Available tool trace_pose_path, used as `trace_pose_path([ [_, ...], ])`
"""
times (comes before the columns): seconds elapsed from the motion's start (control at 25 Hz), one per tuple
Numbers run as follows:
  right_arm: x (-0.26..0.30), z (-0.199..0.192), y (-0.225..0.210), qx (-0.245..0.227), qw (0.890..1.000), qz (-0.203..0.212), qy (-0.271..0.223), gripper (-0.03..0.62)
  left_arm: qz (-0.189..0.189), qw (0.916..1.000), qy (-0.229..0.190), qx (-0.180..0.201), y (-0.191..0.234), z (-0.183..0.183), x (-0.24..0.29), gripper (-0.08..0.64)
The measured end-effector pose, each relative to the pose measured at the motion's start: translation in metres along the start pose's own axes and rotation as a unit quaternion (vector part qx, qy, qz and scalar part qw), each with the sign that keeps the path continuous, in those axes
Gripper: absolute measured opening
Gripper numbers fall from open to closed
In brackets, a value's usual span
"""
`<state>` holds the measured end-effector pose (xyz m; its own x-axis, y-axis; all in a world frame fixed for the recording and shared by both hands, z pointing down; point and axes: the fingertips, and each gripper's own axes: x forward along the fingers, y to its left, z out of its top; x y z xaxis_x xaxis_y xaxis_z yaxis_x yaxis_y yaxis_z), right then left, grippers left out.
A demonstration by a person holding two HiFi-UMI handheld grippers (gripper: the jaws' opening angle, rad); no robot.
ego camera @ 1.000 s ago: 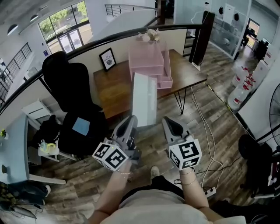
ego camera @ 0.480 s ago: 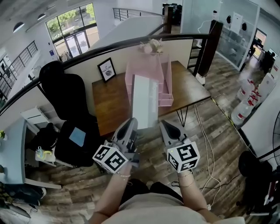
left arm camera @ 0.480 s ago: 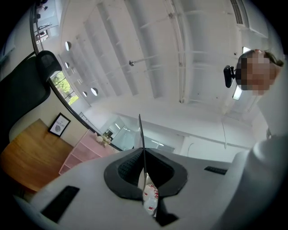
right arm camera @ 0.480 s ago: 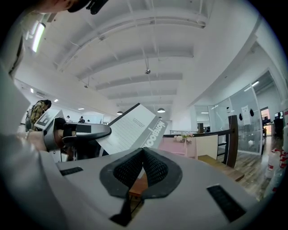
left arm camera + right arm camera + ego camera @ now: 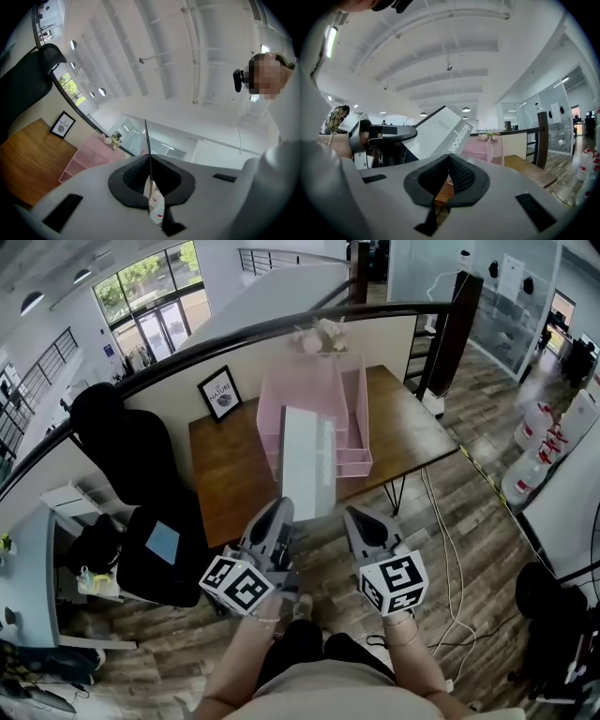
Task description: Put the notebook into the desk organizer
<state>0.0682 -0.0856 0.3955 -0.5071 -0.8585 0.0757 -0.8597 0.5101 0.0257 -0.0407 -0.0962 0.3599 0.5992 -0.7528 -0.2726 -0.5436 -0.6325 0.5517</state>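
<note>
Clamping the notebook (image 5: 433,136), a thin edge-on line in its own view, the left gripper (image 5: 150,161) showed its lined page to the right gripper (image 5: 449,158), jaws together, empty.

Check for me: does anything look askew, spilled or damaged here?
Nothing stands out. The notebook is clamped by its edge in the left gripper, flat and unbent. The organizer stands upright on the desk, with nothing spilled around it.
</note>
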Motion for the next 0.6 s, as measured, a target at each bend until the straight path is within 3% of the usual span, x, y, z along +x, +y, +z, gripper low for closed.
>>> trace_pose_path([
  [0.6,0.096,0.008,-0.057,-0.004,1.0,-0.008,0.005,0.002,-0.005,0.9998,-0.011,-0.016,0.068,0.026,0.08,0.009],
])
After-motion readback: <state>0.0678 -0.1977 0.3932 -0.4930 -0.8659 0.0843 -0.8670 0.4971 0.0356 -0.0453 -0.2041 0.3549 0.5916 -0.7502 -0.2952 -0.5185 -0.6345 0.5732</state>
